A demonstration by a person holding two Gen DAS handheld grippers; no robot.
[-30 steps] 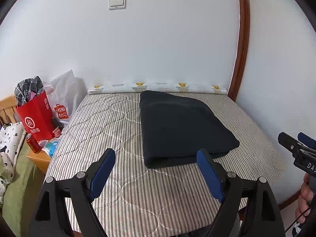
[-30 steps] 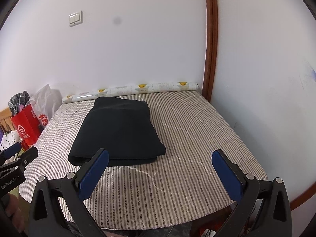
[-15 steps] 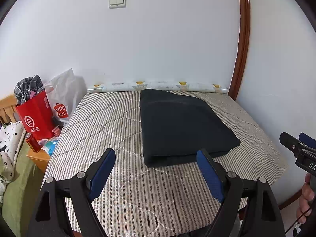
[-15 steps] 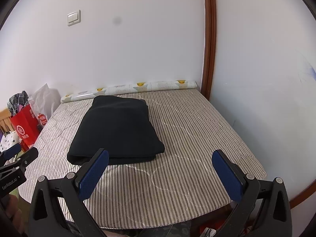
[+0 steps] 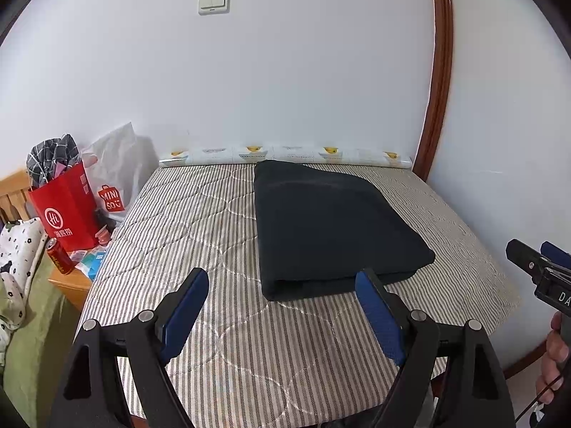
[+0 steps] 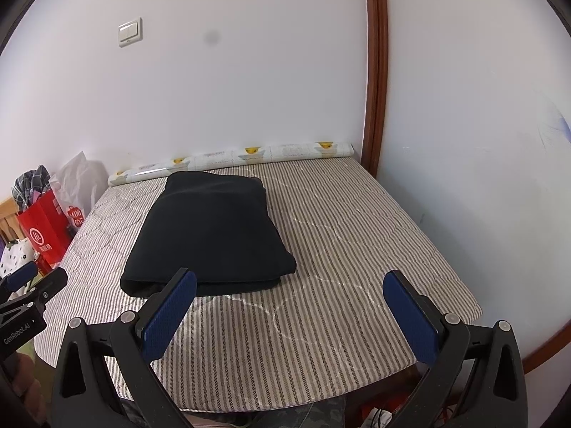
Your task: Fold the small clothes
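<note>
A dark navy garment lies folded into a thick rectangle on the striped quilted surface, its folded edge toward me. It shows left of centre in the right wrist view too, as the same dark garment. My left gripper hovers open in front of the garment's near edge, nothing between its blue pads. My right gripper is open and empty as well, over bare striped cloth to the right of the garment. Each gripper's tip shows at the edge of the other's view.
White walls close the back and right, with a brown wooden post in the corner. A patterned roll lies along the back edge. To the left stand a red paper bag, a white plastic bag and a red can.
</note>
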